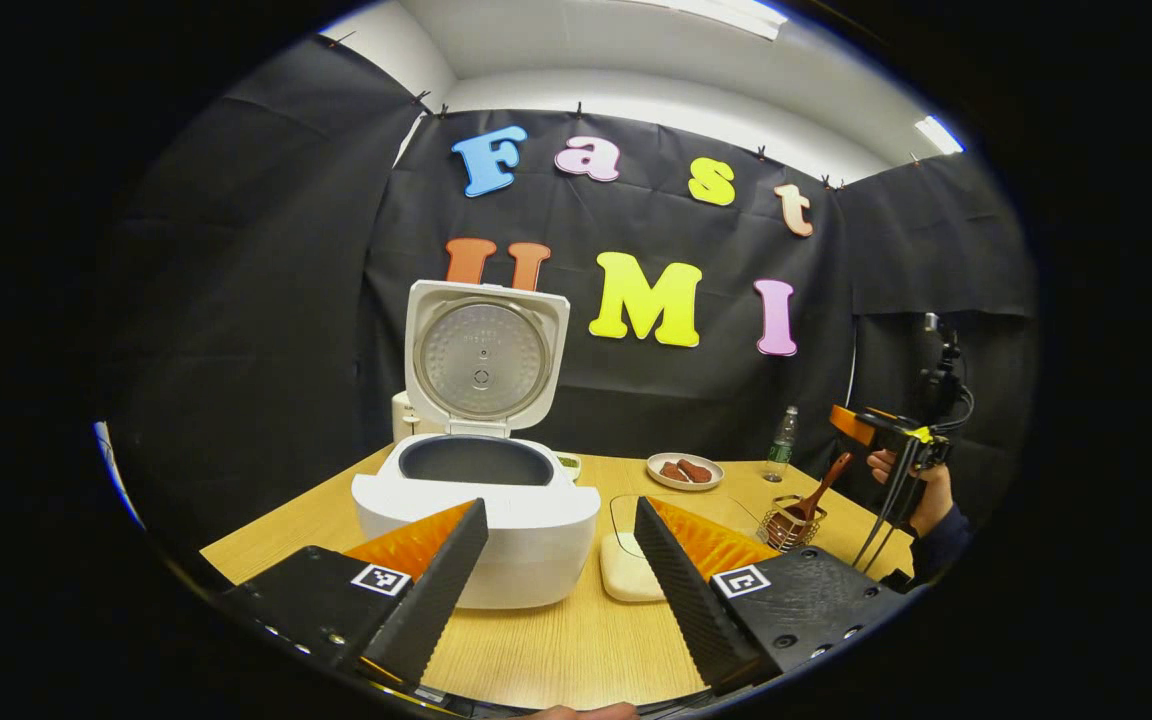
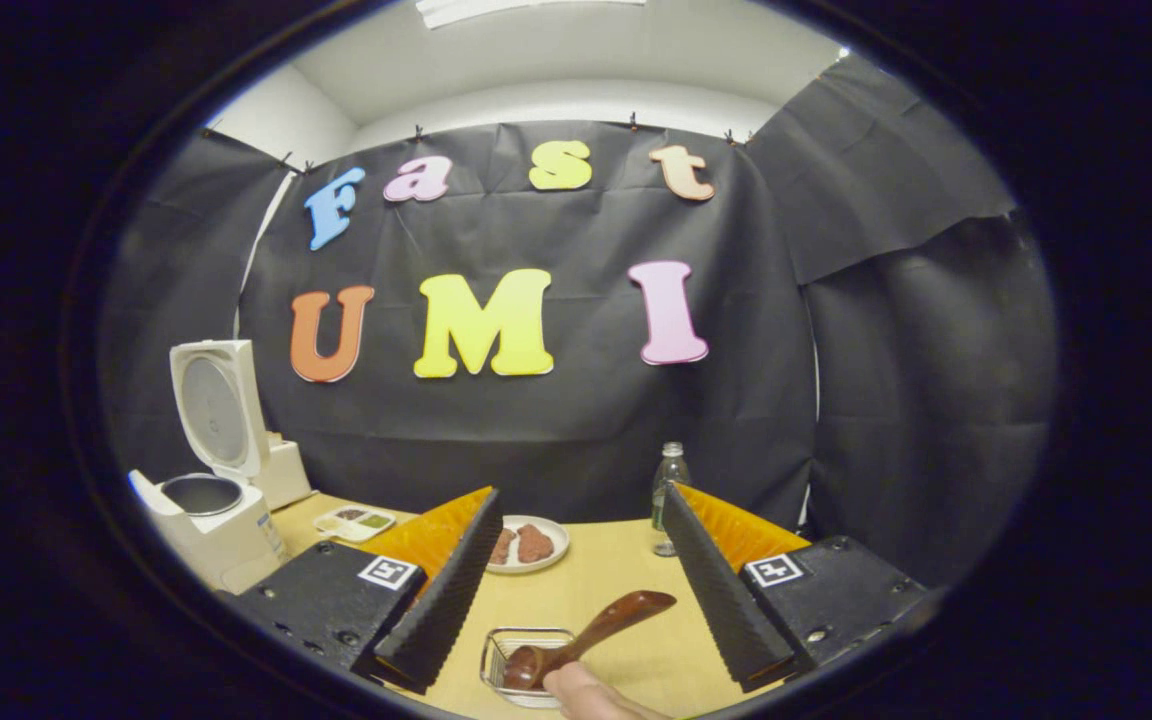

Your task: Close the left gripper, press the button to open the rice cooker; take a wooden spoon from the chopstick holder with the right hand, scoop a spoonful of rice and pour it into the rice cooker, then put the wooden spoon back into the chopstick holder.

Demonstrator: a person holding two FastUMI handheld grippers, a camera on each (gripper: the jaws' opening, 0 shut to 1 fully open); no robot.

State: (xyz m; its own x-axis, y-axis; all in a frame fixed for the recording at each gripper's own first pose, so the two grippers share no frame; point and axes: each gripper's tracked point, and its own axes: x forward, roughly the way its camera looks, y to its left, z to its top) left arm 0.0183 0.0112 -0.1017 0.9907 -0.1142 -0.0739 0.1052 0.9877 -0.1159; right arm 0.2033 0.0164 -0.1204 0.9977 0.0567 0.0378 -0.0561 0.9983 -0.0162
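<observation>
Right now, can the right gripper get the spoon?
Probably yes. The right gripper is open, and the spoon leans out of the holder just below and between its fingers. Its handle sticks up free, with bare table around it. A fingertip shows by the spoon's bowl, not the handle.

My left gripper [image 1: 558,570]: black housings, square coded tags, screws, ridged fingers. My right gripper [image 1: 891,432]: black cables, dark sleeve [image 1: 941,540].
</observation>
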